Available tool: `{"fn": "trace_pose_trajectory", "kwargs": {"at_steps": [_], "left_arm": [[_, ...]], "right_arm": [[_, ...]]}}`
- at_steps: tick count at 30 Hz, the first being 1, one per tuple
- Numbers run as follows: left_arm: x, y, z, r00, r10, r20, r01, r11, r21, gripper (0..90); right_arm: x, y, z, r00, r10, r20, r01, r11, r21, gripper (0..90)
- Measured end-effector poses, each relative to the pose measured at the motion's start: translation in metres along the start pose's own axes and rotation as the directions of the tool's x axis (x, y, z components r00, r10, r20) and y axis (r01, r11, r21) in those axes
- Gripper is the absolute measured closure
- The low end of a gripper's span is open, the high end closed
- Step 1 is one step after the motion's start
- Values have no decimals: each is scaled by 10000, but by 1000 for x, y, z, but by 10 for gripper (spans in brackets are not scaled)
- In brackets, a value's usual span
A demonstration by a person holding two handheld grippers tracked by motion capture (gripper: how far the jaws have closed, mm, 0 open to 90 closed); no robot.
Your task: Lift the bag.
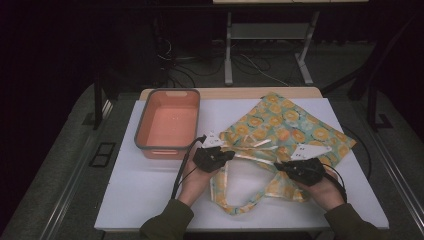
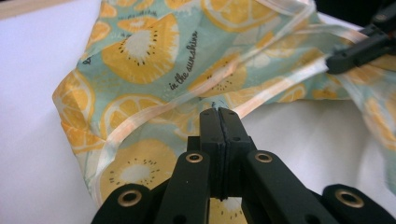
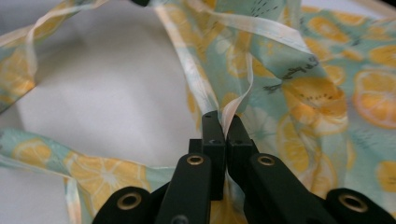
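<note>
High view: a citrus-print cloth bag lies spread on the white table, its body running from the centre of the frame toward the upper right, its looped handles trailing down toward the lower middle between the person's two hands. The left gripper meets the bag's near edge from the left, the right gripper from the right, so the trimmed opening runs roughly across the frame from one claw to the other, with each hand nearest its own side of that edge. An orange tub stands well apart at the upper left, nearer the left hand. In the left gripper view the jaws stand together, pinching the pale trim of the bag's edge at their tips, and the fabric rises away into the upper half of the frame. In the right gripper view the jaws are likewise clamped on a strip of the same pale binding, which curls up from between them. Judging from this, any lift or spread turns on keeping that edge taut between the two grips.
</note>
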State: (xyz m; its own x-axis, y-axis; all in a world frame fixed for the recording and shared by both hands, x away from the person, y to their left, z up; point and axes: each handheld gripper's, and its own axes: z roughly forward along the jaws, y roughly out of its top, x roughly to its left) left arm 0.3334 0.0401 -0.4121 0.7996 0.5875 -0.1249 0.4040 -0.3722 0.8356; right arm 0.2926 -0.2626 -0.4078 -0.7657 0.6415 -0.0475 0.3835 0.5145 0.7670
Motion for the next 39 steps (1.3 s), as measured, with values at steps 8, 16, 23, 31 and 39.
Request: {"fn": "trace_pose_trajectory", "kwargs": {"at_steps": [8, 16, 23, 31, 39], "left_arm": [[-1, 21, -17, 10000, 30, 30, -27, 9953, -969, 897], [-8, 44, -60, 9999, 159, 22, -148, 9673, -2533, 896], [-2, 53, -47, 9998, 149, -126, -176, 9665, -2560, 895], [18, 70, 3, 9974, -502, -516, 373, 9735, -2257, 895], [38, 69, 45, 9896, -863, -1153, 716, 9895, -1255, 894]], "right_arm": [[-10, 21, -16, 9997, -134, 189, 153, 9940, -1081, 896], [3, 41, -38, 9977, -659, 161, 679, 9751, -2112, 896], [-14, 50, -39, 9972, -412, 631, 542, 9739, -2203, 896], [-55, 46, -13, 9918, 460, 1192, -256, 9856, -1674, 896], [-87, 34, 19, 9822, 1526, 1095, -1396, 9832, -1177, 895]]}}
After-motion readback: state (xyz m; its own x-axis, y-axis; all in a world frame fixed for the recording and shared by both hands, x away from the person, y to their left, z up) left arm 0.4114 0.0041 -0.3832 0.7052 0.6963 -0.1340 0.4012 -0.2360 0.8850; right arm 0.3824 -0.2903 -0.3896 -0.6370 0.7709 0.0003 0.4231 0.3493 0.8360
